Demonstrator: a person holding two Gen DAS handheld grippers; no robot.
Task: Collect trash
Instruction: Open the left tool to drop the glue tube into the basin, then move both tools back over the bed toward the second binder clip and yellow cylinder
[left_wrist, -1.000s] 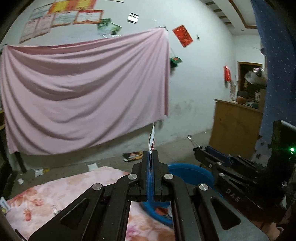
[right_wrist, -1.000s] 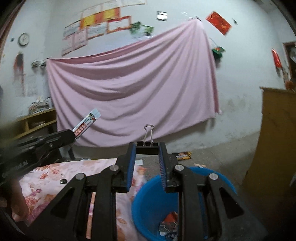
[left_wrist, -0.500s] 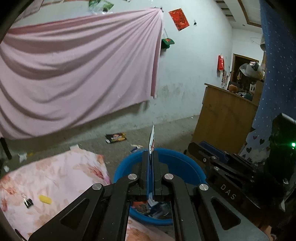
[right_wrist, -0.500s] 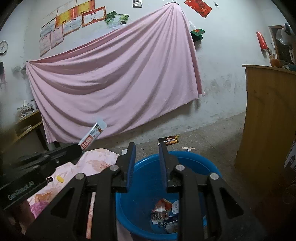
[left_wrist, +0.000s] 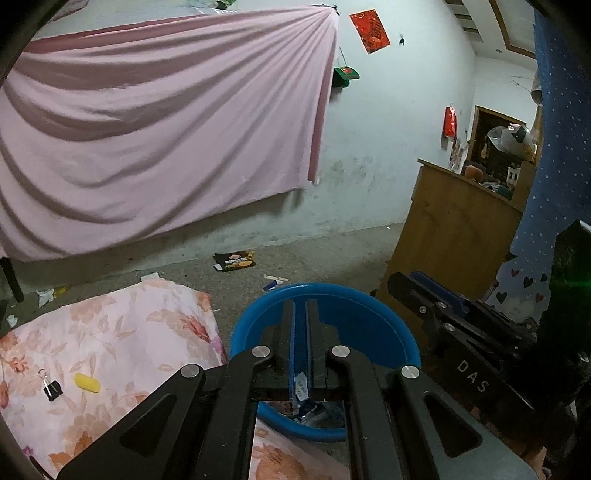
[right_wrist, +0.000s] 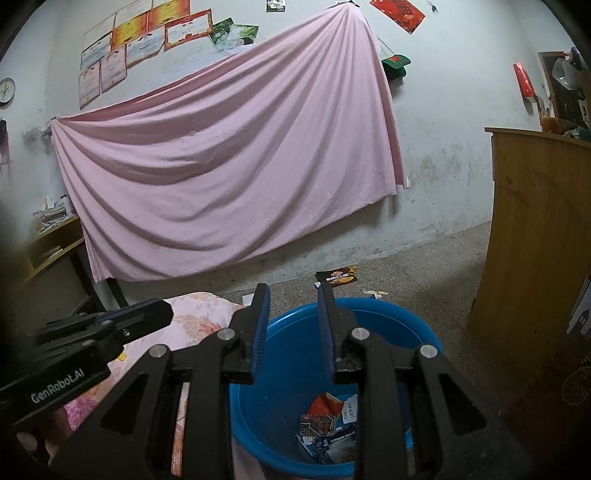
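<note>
We see the blue basin (right_wrist: 428, 339) standing on the grey concrete floor, hard against the edge of the flowered cloth (left_wrist: 122, 332), with both grippers poised above it. Inside, on the basin's bottom, lies a small heap of wrappers (right_wrist: 328, 424): a red-and-white torn packet on top, white and blue printed pieces under it, all crumpled and overlapping.

Our left gripper (left_wrist: 300, 314) has its jaws slightly apart, a narrow slit of blue pad showing on each side. Low in that slit we see a white-and-blue wrapper strip (left_wrist: 301, 387); whether the pads touch it or it is already loose, we cannot tell. Its long axis runs along the slit, roughly up and down in the left wrist view, its lower end pointing into the basin.

Our right gripper (right_wrist: 293, 325) has its jaws wide apart and holds nothing; between the blue pads we look straight down at the basin's inside.

On the cloth lie a black binder clip (left_wrist: 50, 386), handles pointing away from us, and just beside it a yellow oblong scrap (left_wrist: 86, 382), its long axis slanting. On the bare floor beyond the basin lies a dark snack packet (left_wrist: 234, 261), flat, its long side roughly parallel to the wall.
</note>
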